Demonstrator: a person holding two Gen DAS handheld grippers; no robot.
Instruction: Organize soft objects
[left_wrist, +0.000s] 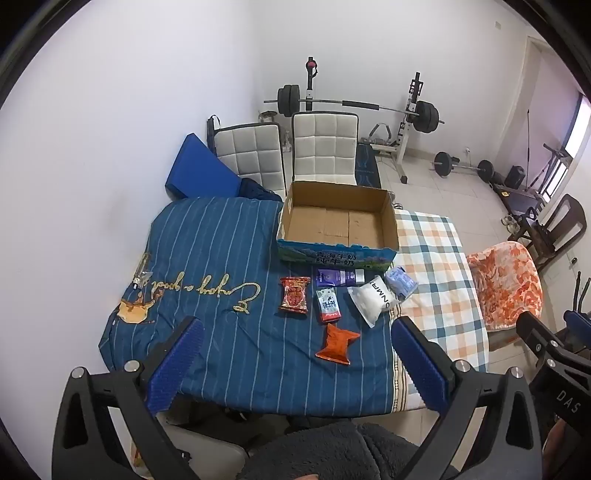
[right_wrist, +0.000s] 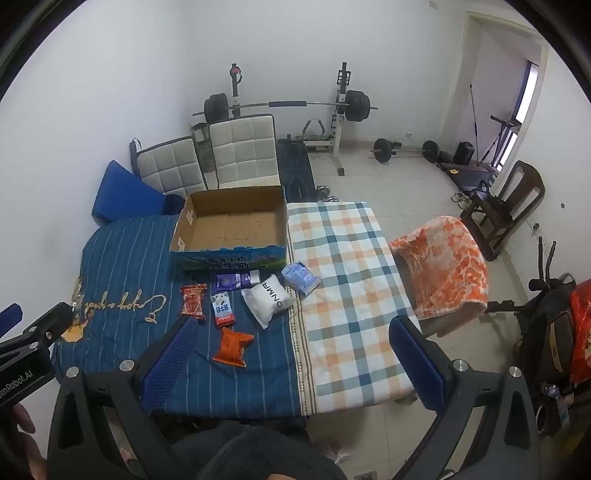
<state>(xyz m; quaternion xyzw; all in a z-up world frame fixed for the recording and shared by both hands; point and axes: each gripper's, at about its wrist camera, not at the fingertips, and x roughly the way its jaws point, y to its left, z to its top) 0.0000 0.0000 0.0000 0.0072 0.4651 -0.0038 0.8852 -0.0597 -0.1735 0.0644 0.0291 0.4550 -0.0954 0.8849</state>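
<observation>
An open empty cardboard box (left_wrist: 334, 221) (right_wrist: 232, 225) stands at the far side of the quilt-covered table. In front of it lie several soft packets: a red snack packet (left_wrist: 294, 294) (right_wrist: 192, 301), a purple pack (left_wrist: 338, 277) (right_wrist: 236, 281), a blue-and-red pouch (left_wrist: 328, 305) (right_wrist: 222, 308), an orange packet (left_wrist: 338, 344) (right_wrist: 233, 347), a white pouch (left_wrist: 372, 300) (right_wrist: 267, 300) and a light blue tissue pack (left_wrist: 400, 282) (right_wrist: 301, 277). My left gripper (left_wrist: 295, 350) is open and empty, near the table's front edge. My right gripper (right_wrist: 295, 350) is open and empty too.
A blue striped quilt (left_wrist: 207, 258) and a checked blanket (right_wrist: 343, 277) cover the table. Two white chairs (left_wrist: 325, 147) stand behind the box. An orange-covered chair (right_wrist: 447, 266) stands at the right. Weight equipment (right_wrist: 295, 107) fills the far floor.
</observation>
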